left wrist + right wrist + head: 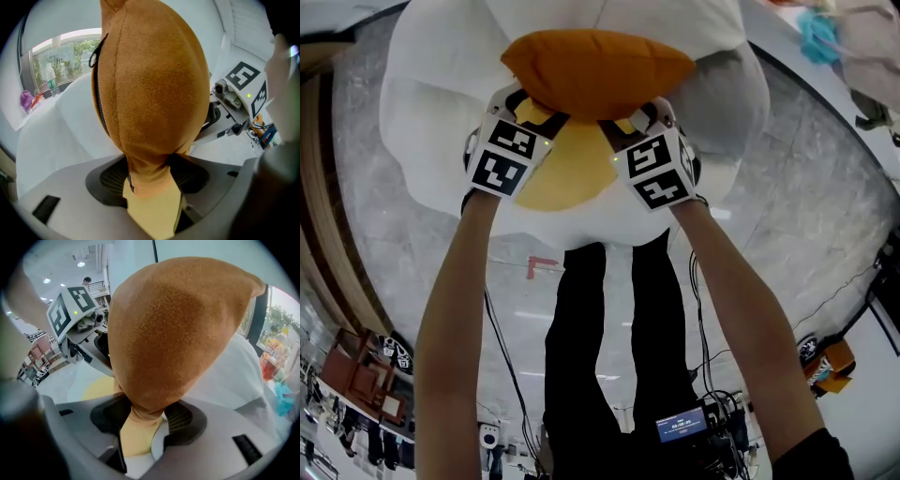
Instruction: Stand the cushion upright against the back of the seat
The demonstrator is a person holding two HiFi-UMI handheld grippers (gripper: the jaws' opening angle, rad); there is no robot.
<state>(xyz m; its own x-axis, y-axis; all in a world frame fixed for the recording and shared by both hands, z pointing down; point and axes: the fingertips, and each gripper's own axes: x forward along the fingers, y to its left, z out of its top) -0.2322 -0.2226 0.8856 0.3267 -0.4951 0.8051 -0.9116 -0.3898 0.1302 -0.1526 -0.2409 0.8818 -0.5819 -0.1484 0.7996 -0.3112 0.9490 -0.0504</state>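
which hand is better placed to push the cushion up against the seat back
Neither clearly: left gripper and right gripper each clamp a near corner of the orange cushion, side by side above the white seat. Move both together.

I see the cushion, plump orange-brown fleece with a dark zip along one edge, up on edge with its two lower corners bunched. It sits over the seat, white and puffy with a yellow centre.
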